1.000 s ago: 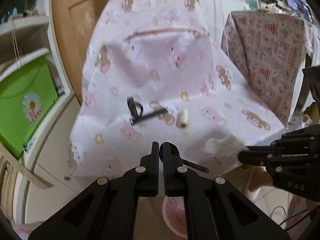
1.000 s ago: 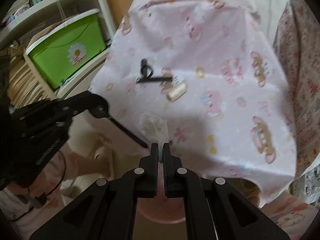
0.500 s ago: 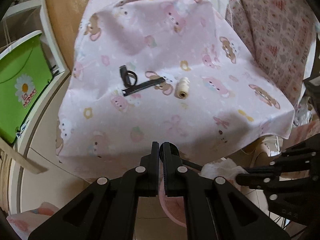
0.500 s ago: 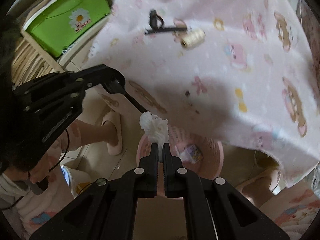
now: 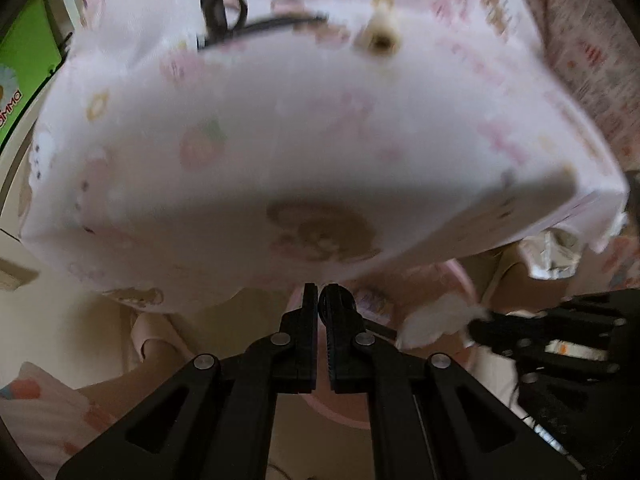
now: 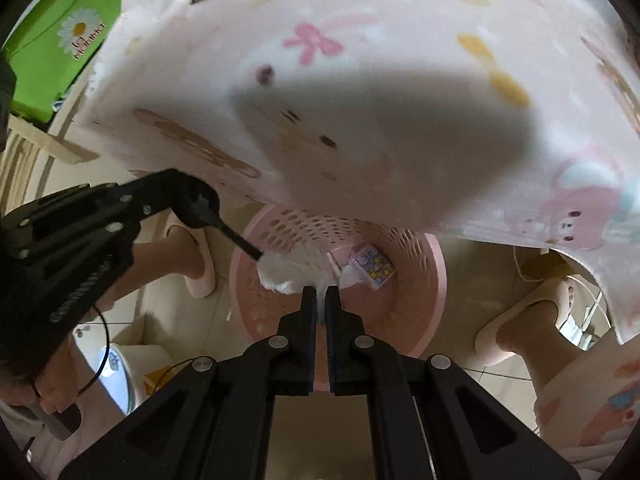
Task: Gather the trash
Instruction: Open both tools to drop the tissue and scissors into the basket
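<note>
My right gripper [image 6: 320,294] is shut on a crumpled white tissue [image 6: 288,270] and hangs over a pink perforated basket [image 6: 436,280] on the floor. A small colourful packet [image 6: 374,266] lies inside the basket. My left gripper [image 5: 319,292] is shut on a thin black spoon-like stick [image 5: 380,330]; its free end reaches the tissue [image 5: 436,320]. Seen from the right wrist, the left gripper [image 6: 200,204] sits left of the basket with the stick [image 6: 240,240] slanting down towards it. Part of the basket [image 5: 464,276] is hidden by the table's edge.
The table's pink cartoon cloth [image 6: 380,80] overhangs the basket. A cream thread spool [image 5: 382,36] and a black strap [image 5: 240,24] lie on it. A green box [image 6: 68,36] stands at the left. A person's slippered feet [image 6: 200,268] [image 6: 520,328] flank the basket.
Both grippers have sunk from above the tabletop to below its front edge and tipped downward. The tissue and black stick came down with them, over the pink basket.
</note>
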`<action>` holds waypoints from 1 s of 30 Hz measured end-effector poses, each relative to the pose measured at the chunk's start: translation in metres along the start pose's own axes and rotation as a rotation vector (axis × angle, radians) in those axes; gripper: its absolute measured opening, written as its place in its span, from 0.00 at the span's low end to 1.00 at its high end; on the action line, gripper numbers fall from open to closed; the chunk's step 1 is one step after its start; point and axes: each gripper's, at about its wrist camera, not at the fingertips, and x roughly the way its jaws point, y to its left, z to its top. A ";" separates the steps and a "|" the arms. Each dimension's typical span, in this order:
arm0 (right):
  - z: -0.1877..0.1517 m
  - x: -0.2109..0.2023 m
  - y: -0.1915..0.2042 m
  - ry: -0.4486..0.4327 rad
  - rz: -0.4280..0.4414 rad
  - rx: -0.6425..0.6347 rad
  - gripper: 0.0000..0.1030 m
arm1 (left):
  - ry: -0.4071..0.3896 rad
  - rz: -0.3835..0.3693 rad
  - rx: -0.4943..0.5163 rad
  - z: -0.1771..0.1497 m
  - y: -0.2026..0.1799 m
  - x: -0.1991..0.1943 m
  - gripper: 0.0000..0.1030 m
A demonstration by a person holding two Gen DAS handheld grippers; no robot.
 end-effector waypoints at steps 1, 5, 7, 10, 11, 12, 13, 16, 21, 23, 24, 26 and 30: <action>0.000 0.003 0.001 0.004 -0.010 -0.003 0.05 | 0.014 0.002 -0.003 -0.001 0.000 0.004 0.03; -0.001 0.009 0.002 0.004 -0.019 -0.006 0.05 | 0.076 -0.029 -0.029 -0.006 0.002 0.018 0.03; -0.002 0.013 0.003 0.000 -0.048 -0.020 0.05 | 0.098 -0.045 -0.043 -0.007 0.003 0.023 0.03; -0.001 0.022 -0.004 0.028 -0.072 -0.014 0.07 | 0.125 -0.065 -0.067 -0.008 0.006 0.029 0.04; -0.001 0.024 -0.005 0.038 -0.069 -0.007 0.12 | 0.129 -0.061 -0.066 -0.008 0.007 0.030 0.04; -0.001 0.026 -0.008 0.051 -0.064 0.006 0.15 | 0.131 -0.058 -0.063 -0.008 0.007 0.031 0.04; -0.001 0.027 -0.010 0.053 -0.063 0.018 0.25 | 0.132 -0.055 -0.063 -0.008 0.006 0.032 0.04; -0.002 0.025 -0.012 0.029 -0.084 0.025 0.47 | 0.143 -0.063 -0.068 -0.008 0.008 0.033 0.13; 0.001 0.013 -0.014 -0.019 -0.110 0.019 0.56 | 0.125 -0.056 -0.080 -0.006 0.011 0.029 0.41; 0.002 0.008 -0.013 -0.041 -0.132 0.015 0.56 | 0.107 -0.042 -0.080 -0.004 0.013 0.026 0.43; 0.003 0.003 -0.013 -0.059 -0.150 0.009 0.56 | 0.096 -0.035 -0.082 -0.003 0.014 0.023 0.43; 0.004 -0.014 -0.008 -0.118 -0.198 -0.007 0.56 | 0.073 -0.037 -0.095 -0.001 0.018 0.016 0.43; 0.003 -0.050 -0.003 -0.244 -0.208 -0.026 0.57 | -0.055 0.002 -0.078 0.005 0.019 -0.015 0.45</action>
